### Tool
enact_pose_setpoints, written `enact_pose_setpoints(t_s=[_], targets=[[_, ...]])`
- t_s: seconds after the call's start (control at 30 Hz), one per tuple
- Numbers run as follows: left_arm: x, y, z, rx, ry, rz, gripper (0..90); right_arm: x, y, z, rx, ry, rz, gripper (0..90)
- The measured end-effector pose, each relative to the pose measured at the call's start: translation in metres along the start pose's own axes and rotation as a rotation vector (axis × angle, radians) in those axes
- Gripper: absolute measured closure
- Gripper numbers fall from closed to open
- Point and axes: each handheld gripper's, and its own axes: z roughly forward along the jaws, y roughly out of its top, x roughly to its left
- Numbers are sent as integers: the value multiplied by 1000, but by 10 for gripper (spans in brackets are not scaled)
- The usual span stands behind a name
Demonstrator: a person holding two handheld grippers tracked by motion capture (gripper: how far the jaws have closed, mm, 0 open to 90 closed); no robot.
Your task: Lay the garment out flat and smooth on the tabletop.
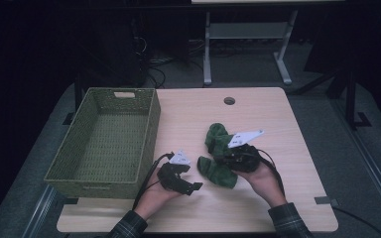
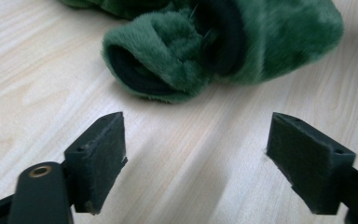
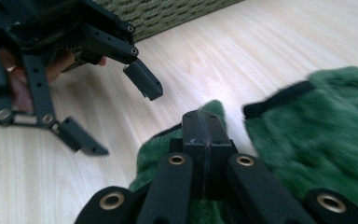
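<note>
- Green fuzzy sock [image 1: 219, 156] lies centre-right of the high view, on the table [image 1: 193, 116].
- Right gripper [image 1: 226, 159]: jaws pressed together, pinching the sock's fabric, seen low centre in the right gripper view [image 3: 205, 140].
- Left gripper [image 1: 192, 187]: jaws spread wide, nothing between them, just left of the sock [image 2: 191, 51].
- Basket [image 1: 151, 130] at left of the high view.

One table [image 1: 188, 124] carries one woven green basket [image 1: 108, 139] and two furry green slippers: one slipper [image 1: 218, 171] lies nearer the person, and the other slipper [image 1: 217, 137] lies just beyond it. There are two grippers, a left gripper [image 1: 191, 187] and a right gripper [image 1: 223, 159], each with two black jaws. Two hands hold them, one gripper apiece.
</note>
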Motion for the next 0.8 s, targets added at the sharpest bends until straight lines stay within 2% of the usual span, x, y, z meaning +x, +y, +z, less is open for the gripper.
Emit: enact_pose_setpoints(t_s=[0.13,0.2,0.27,0.37,0.53,0.6,0.7,0.8], targets=[[3,7,-2,-25,15,-1,229,-4,-10,-18,-31,-17,24,900],[4,12,-2,-36,22,-8,245,-8,-17,-27,-37,-28,15,900],[5,16,-2,-46,25,-4,276,-11,-25,-35,-55,-41,27,900],[5,21,-1,-56,28,5,361,-15,-39,-46,-60,-57,50,900],[3,27,3,-47,13,30,598,-20,-64,-62,-58,-83,86,900],[3,30,5,-42,3,25,655,-21,-73,-67,-57,-94,106,900],[3,34,10,-24,-1,46,695,-25,-87,-74,-43,-110,129,900],[3,35,15,-9,-5,49,735,-31,-103,-80,-27,-129,167,900]])
